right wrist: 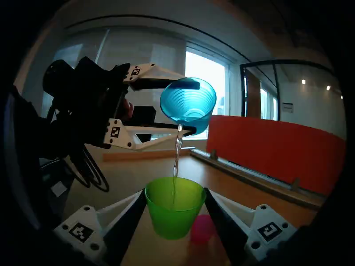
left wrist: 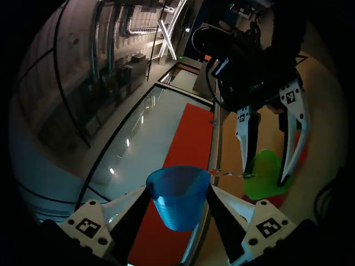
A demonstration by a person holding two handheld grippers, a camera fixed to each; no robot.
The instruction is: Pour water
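- Wooden desk (right wrist: 133, 174) by a bright window (right wrist: 202, 73).
- Left tongs (left wrist: 177, 190) squeeze a tipped blue cup (left wrist: 179, 206) at 12 o'clock.
- Right tongs (right wrist: 175, 193) squeeze a green cup (right wrist: 173, 215) at 6 o'clock; water (right wrist: 177, 150) falls in.

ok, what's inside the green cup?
A water stream from the tilted blue cup falls into the green cup. Its front wall hides the bottom, fill level unclear.

No words, brands or numbers legible anywhere. Just black-and-white square code markers (left wrist: 87, 227) on the white fingers (left wrist: 120, 199) of the left gripper (left wrist: 177, 189) and the right gripper (right wrist: 175, 191), bearing patterns rather than letters or digits. Small white sign (right wrist: 287, 107) on the far wall, too tiny to read.
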